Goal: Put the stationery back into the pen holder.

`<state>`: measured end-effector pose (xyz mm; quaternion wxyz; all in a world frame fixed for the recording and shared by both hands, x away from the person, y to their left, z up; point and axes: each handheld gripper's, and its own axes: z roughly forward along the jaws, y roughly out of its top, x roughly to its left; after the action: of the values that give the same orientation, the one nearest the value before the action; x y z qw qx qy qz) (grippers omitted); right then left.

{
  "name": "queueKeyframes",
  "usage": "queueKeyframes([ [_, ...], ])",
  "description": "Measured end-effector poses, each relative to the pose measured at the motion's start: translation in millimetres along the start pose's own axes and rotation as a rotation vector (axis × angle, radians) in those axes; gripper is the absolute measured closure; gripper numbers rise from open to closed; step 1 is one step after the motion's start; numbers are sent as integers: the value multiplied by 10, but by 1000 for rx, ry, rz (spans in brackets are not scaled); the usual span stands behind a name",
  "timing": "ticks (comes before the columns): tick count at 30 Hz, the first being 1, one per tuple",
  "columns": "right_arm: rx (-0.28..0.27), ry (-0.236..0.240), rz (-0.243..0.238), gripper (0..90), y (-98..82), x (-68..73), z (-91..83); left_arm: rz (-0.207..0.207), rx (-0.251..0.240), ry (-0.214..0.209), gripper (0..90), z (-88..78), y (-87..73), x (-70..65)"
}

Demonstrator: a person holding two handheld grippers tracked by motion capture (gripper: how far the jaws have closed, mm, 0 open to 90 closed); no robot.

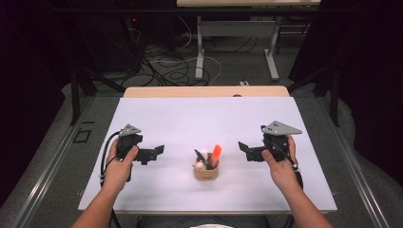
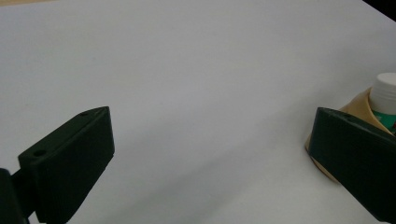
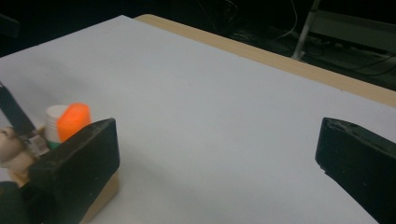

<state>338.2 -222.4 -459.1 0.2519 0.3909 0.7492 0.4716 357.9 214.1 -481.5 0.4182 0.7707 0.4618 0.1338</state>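
A small tan cup [image 1: 206, 172] stands on the white table top [image 1: 190, 118], near the front and midway between my hands. It holds an orange marker [image 1: 216, 153], a white-capped stick [image 1: 203, 154], a black pen [image 1: 199, 156] and a small pale figure top [image 1: 199, 165]. My left gripper [image 1: 159, 152] lies left of the cup, pointing at it, jaws open and empty. My right gripper [image 1: 243, 149] sits right of the cup, jaws wide open and empty. In the left gripper view the cup [image 2: 357, 103] peeks from behind the right jaw. The right gripper view has the orange marker [image 3: 72, 120] behind the left jaw.
The table's far wooden edge [image 1: 204, 91] lies beyond the white sheet. Behind it are cables on the floor [image 1: 166, 66] and a desk's metal legs [image 1: 272, 57]. Dark frames stand at both sides of the table.
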Motion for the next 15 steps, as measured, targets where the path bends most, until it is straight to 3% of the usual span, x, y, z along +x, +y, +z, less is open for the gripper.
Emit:
queueKeyframes([
  [5,25,-42,30,0,-63,-146,-17,-1,-10,7,3,-13,-17,56],
  [11,37,-70,80,0,-133,-294,-46,-33,-50,17,3,-21,-52,123],
  [15,47,-99,90,0,-179,-378,-69,-53,-75,21,3,-15,-75,169],
])
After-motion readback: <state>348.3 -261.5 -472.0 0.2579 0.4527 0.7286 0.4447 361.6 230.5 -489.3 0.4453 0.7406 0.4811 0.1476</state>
